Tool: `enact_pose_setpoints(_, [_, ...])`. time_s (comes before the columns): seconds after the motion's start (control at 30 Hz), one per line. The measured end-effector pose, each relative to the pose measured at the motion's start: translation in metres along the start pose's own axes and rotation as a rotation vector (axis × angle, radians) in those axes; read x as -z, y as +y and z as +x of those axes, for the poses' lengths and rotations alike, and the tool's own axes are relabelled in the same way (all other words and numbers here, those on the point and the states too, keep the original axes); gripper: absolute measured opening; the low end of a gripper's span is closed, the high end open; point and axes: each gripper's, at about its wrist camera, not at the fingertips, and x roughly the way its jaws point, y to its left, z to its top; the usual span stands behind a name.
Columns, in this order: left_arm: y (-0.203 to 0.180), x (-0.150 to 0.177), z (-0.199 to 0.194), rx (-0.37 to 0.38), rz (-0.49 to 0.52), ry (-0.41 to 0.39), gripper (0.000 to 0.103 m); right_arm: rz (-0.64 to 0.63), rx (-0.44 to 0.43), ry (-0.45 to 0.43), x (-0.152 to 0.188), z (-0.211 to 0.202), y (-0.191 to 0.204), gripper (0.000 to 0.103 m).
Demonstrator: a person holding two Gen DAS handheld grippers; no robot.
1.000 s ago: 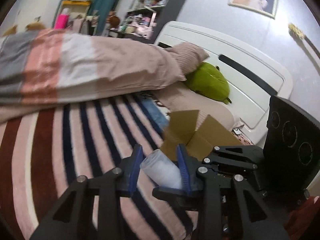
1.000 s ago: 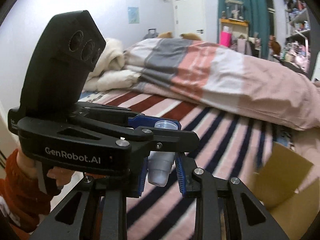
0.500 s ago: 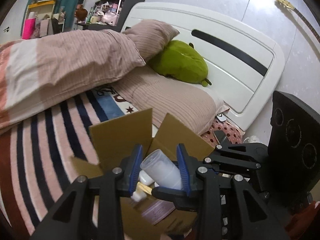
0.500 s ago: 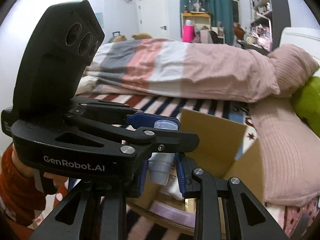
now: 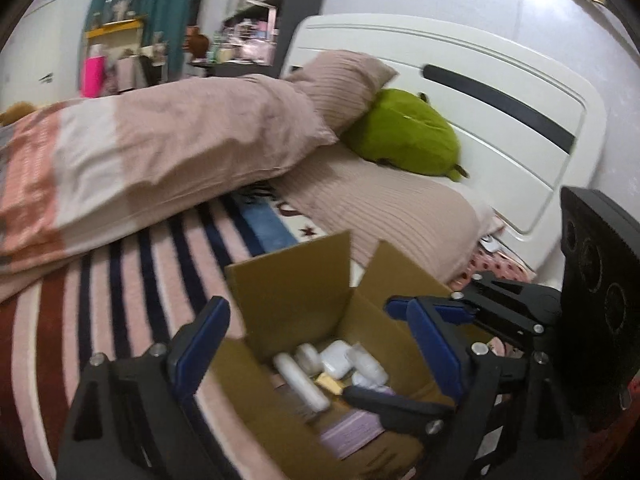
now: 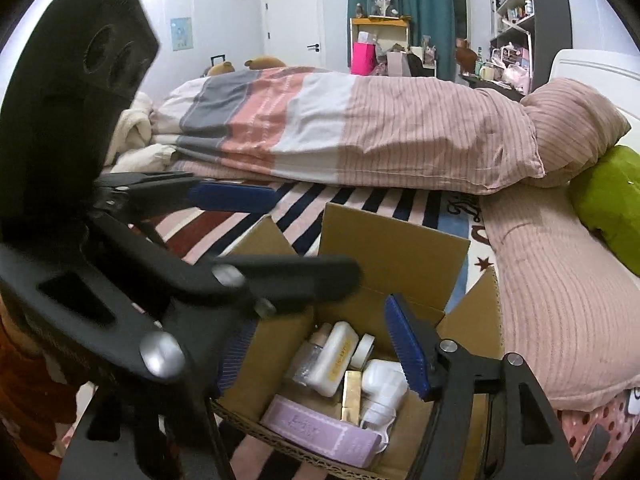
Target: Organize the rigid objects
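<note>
An open cardboard box (image 5: 292, 300) (image 6: 392, 248) sits on the striped bed cover. Inside lie several small items: a clear plastic cup (image 5: 366, 362), a white tube (image 5: 300, 380), a white bottle (image 6: 334, 358), a gold stick (image 6: 351, 396), a white pump piece (image 6: 382, 386) and a lilac case (image 6: 320, 436). My left gripper (image 5: 316, 344) is open and empty above the box. My right gripper (image 6: 320, 344) is open and empty over the box; its left finger is partly hidden behind the left gripper's body (image 6: 160, 280).
A folded striped duvet (image 6: 340, 132) lies across the bed behind the box. Pink pillows (image 5: 392, 216) and a green plush (image 5: 404, 136) lie by the white headboard (image 5: 480, 92). Shelves and a desk stand at the far wall.
Both grippers opened and the clear cup dropped from between them into the box. The grippers now stand wider apart above the box opening.
</note>
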Motion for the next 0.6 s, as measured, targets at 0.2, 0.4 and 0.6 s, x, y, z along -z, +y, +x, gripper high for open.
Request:
enact_pose_setpoints(0.2, [0.019, 0.014, -0.043, -0.189, -0.038, -0.069, 0.089, -0.001, -0.02, -0.069, 0.0, -0.016, 0.007, 0.085])
enact_pose_setpoints(0.4, [0.042, 0.03, -0.088, -0.335, -0.106, -0.133, 0.089, -0.023, -0.001, -0.128, 0.0, -0.025, 0.022, 0.098])
enact_pose_setpoints(0.6, [0.062, 0.045, -0.116, -0.425, -0.155, -0.161, 0.089, 0.007, -0.061, -0.175, -0.002, -0.027, 0.026, 0.098])
